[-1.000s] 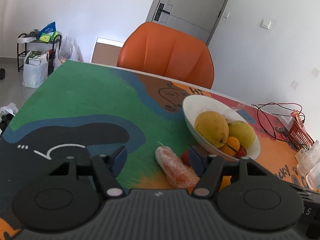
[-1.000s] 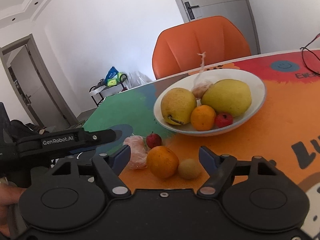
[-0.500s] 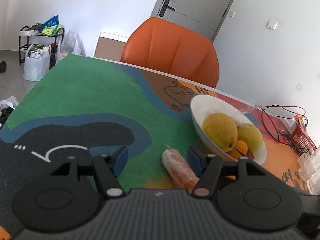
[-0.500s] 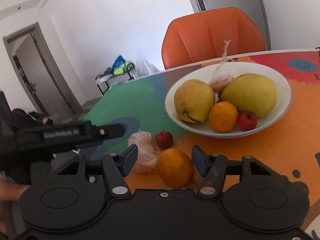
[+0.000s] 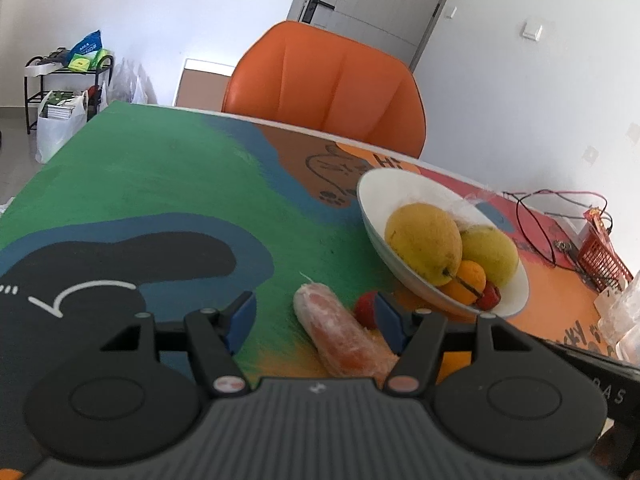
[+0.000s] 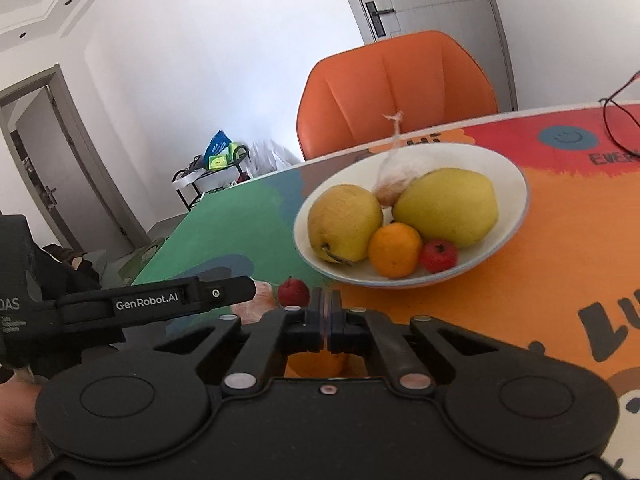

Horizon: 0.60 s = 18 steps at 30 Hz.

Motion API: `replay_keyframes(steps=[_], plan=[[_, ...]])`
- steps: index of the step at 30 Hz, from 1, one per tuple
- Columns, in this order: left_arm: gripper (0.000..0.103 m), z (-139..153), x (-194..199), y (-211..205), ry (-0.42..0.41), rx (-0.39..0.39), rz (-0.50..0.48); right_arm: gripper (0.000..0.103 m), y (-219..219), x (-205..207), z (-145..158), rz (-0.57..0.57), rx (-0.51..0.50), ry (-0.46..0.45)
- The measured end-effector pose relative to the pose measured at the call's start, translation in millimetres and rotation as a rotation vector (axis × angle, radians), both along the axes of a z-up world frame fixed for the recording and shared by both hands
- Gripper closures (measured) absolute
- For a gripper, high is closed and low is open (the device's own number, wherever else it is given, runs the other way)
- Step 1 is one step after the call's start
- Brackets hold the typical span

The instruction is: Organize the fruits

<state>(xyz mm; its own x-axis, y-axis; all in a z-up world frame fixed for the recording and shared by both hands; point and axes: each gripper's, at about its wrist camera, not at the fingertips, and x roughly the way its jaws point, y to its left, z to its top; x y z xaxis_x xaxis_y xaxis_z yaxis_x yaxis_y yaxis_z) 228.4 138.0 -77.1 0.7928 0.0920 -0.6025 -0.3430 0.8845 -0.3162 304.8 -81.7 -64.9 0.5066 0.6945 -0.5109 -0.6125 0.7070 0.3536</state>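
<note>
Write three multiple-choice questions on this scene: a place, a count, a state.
1. Where does the white bowl stand? A on the chair; B on the table; C on the floor.
2. How many large yellow fruits lie in the bowl? A one; B two; C three.
3. How is the right gripper? A open wide; B shut on the bowl; C shut, empty.
Answers: B, the painted tabletop lies under it; B, two sit side by side; C, its fingers meet with nothing between.
</note>
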Motion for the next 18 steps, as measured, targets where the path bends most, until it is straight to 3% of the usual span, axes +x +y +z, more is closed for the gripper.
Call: replay_keyframes(steps=[2, 5, 7, 10, 18], plan=[[0.039, -3, 1, -3, 0.007, 0.001, -0.002, 0.102, -2, 1, -2, -0.004, 0.003, 0.000], [0.039, -5, 2, -5, 0.016, 0.007, -0.010, 0.089, -1, -2, -2, 0.011, 0.007, -0.006], [0.039, -6, 1, -6, 0.017, 0.010, -0.011, 0.069, 2, -5, -3, 0.021, -0.003, -0.018], [0.039, -7, 0, -6, 0.013, 0.004, -0.008, 0.058, 7, -8, -6, 0.049, -0.005, -0.016], [0.039, -3, -8, 5, 0.010, -0.004, 0.017, 0.055, 28, -14, -11, 0.118, -0.039, -0.029]])
